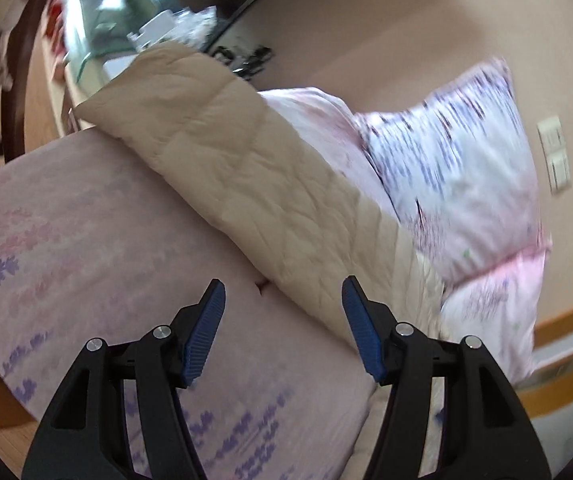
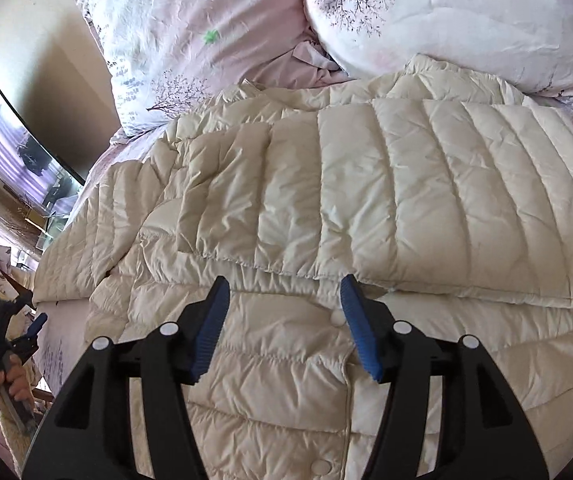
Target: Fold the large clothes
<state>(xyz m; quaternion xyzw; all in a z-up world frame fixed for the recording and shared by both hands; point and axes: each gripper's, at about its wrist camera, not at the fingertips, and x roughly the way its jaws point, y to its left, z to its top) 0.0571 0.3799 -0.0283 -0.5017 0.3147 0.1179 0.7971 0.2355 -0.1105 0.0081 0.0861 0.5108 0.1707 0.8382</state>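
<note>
Blue-padded right gripper (image 2: 284,300) hovers wide open, empty, above a cream quilted down jacket (image 2: 326,200) spread on the bed below two pillows (image 2: 190,40). Puffy, light, slippery-looking; pinch its stitched hem. Left gripper (image 1: 282,304) also gapes empty.

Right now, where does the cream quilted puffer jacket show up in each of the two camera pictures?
Left wrist view: the cream quilted puffer jacket runs as a diagonal band from upper left to lower right, beyond the open left gripper.
Right wrist view: the jacket fills the middle and bottom, right under the open right gripper.
Shared landmark: the pink-and-white tree-print pillow behind the jacket.
</note>
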